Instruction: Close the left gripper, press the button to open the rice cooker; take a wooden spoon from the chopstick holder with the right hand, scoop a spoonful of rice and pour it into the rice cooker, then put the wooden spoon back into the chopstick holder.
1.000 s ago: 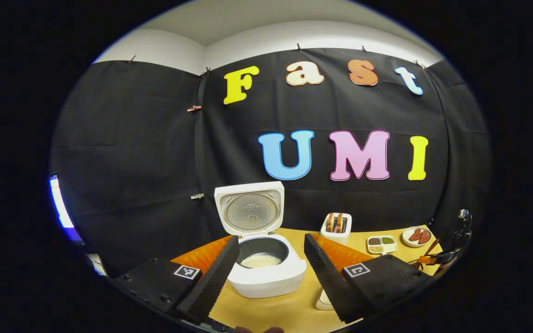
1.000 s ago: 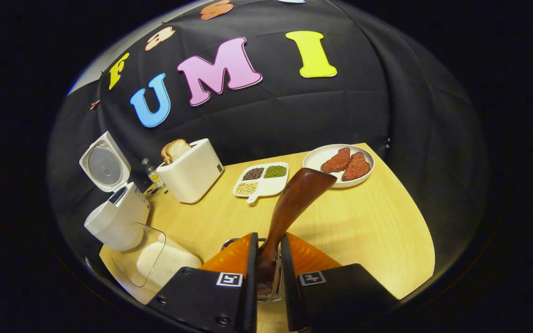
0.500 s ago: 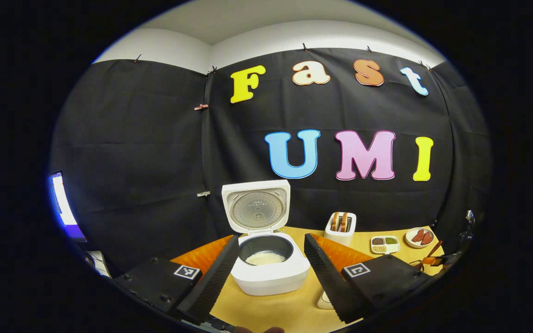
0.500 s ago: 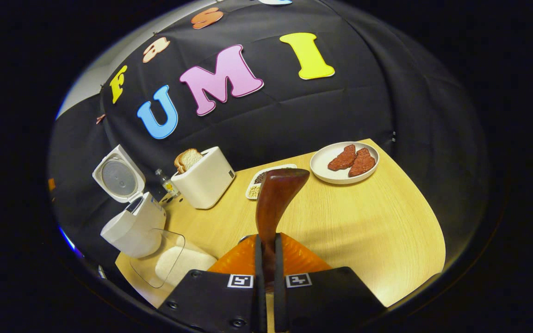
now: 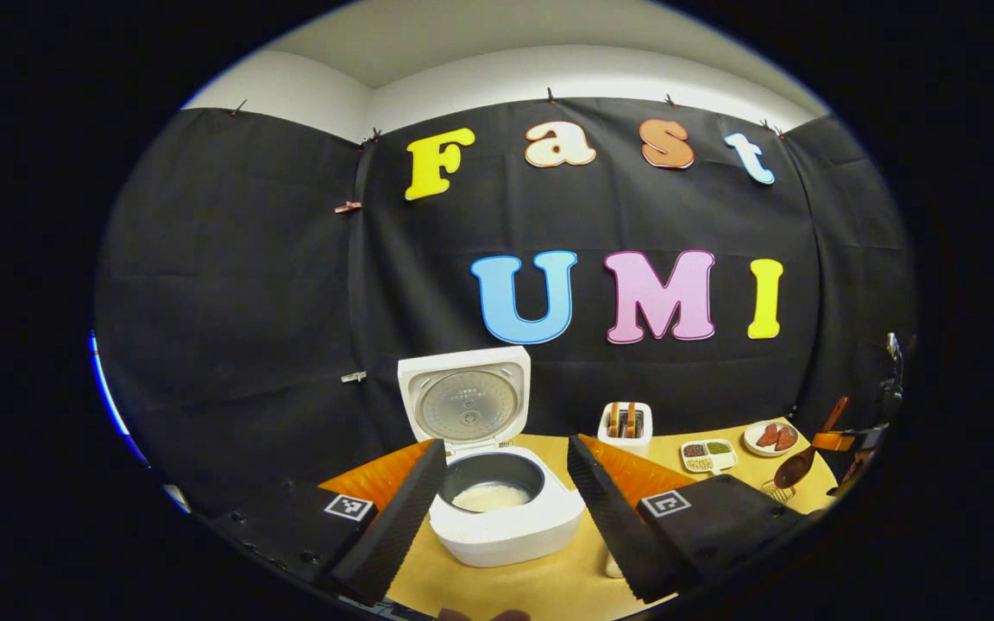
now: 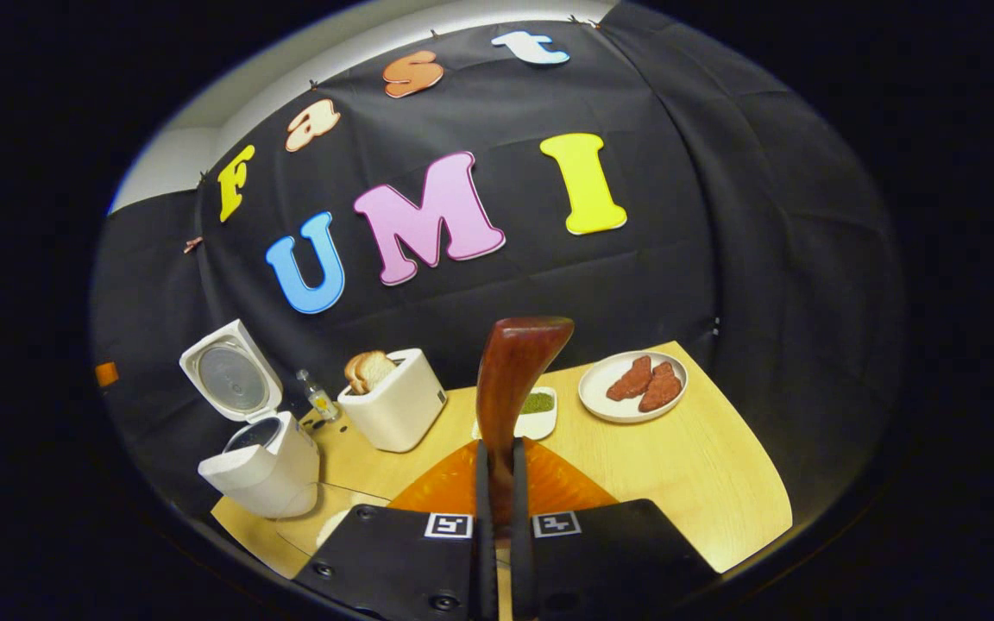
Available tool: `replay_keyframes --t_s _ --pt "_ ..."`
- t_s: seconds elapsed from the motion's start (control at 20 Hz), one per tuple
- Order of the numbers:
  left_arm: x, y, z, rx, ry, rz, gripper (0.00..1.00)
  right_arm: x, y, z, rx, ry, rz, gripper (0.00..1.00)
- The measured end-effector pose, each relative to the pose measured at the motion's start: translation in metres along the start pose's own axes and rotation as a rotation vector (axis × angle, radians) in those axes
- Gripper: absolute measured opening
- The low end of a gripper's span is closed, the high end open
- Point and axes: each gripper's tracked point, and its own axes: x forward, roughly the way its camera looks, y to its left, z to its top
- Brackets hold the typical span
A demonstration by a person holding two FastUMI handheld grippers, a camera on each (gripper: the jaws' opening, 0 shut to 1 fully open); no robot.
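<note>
Wooden table (image 6: 678, 466): right claw (image 6: 497, 483) clamps wooden spoon (image 6: 510, 371); left claw (image 5: 506, 509) gapes wide.

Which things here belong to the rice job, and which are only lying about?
Belong to the job:
rice cooker, lid open
wooden spoon, held in the right gripper
left gripper, open

Lying about:
toaster
meat plate
divided bean dish
small bottle
</note>
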Motion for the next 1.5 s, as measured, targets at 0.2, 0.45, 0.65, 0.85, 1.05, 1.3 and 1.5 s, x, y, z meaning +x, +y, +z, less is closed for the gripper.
replay_keyframes --t_s 0.2,0.45,0.65,0.85,1.05,1.3,1.5 --pt "0.014 0.020 -0.003 -0.005 -0.010 -0.084 0.97 -0.013 0.063 -0.007 -0.047 0.001 0.009 0.11" --pt "0.031 0.047 -0.015 -0.053 0.000 -0.152 0.97 -0.002 0.136 -0.062 -0.153 0.080 0.031 0.11" --pt "0.042 0.071 -0.018 -0.045 -0.007 -0.182 0.98 0.023 0.166 -0.106 -0.299 0.157 0.021 0.10" --pt "0.047 0.088 -0.019 -0.044 -0.018 -0.192 0.98 0.039 0.176 -0.146 -0.508 0.229 -0.046 0.11" --pt "0.050 0.099 -0.020 -0.035 -0.020 -0.210 0.97 0.046 0.178 -0.190 -0.655 0.329 -0.096 0.11" --pt "0.053 0.106 -0.023 -0.040 -0.020 -0.223 0.98 0.040 0.175 -0.213 -0.579 0.393 -0.194 0.11" --pt "0.055 0.109 -0.026 -0.044 -0.020 -0.235 0.98 0.041 0.185 -0.219 -0.407 0.405 -0.234 0.11"
